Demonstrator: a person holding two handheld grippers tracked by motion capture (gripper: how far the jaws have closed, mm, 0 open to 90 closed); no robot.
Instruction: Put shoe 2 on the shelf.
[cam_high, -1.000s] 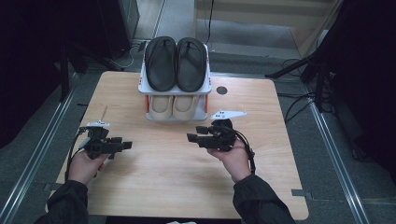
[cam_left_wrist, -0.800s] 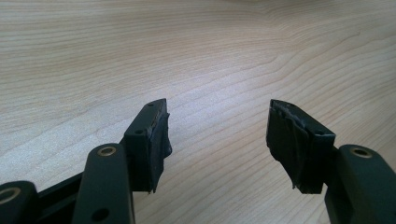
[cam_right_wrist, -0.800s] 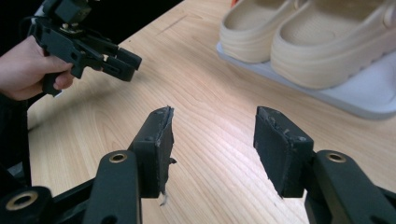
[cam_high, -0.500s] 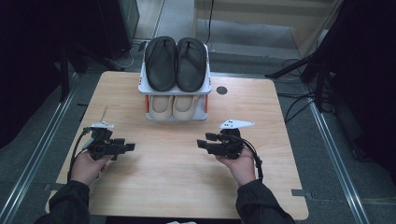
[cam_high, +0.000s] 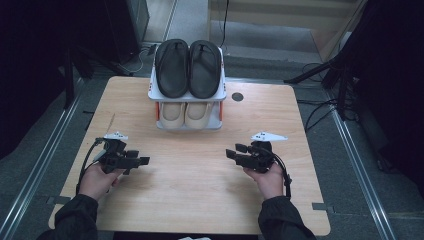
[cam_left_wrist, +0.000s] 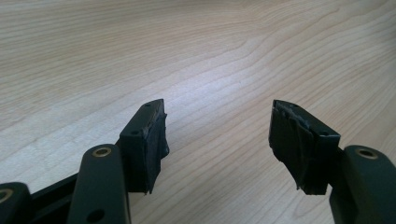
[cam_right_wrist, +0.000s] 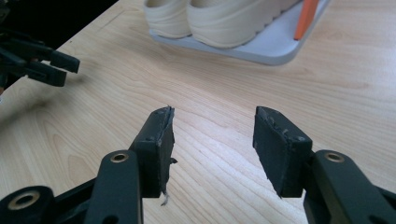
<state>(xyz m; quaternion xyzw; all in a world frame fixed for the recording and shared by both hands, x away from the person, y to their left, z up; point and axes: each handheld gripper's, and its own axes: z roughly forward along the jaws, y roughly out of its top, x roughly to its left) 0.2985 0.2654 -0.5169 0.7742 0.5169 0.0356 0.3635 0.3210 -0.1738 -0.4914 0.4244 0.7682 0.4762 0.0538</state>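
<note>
High view: the left tongs (cam_high: 142, 161) and right tongs (cam_high: 232, 152) rest low at 7 and 5 o'clock on the surface (cam_high: 200, 200), both apart and empty, the left having just opened, well short of the shoe rack (cam_high: 220, 107) at 12 o'clock. Left gripper view: bare wood lies between the spread jaws. Right gripper view: the beige shoes (cam_right_wrist: 219, 18) sit at 12 o'clock, so the job looks finished or not begun, and any next move calls for a reach toward the rack.

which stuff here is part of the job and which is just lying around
In the job:
- black sandals on the top shelf
- beige shoes on the lower shelf
- white shoe rack
- left gripper, open, nothing between its jaws
- right gripper, open, nothing between its jaws

Just about:
- round dark spot on the table
- cables on the floor
</note>
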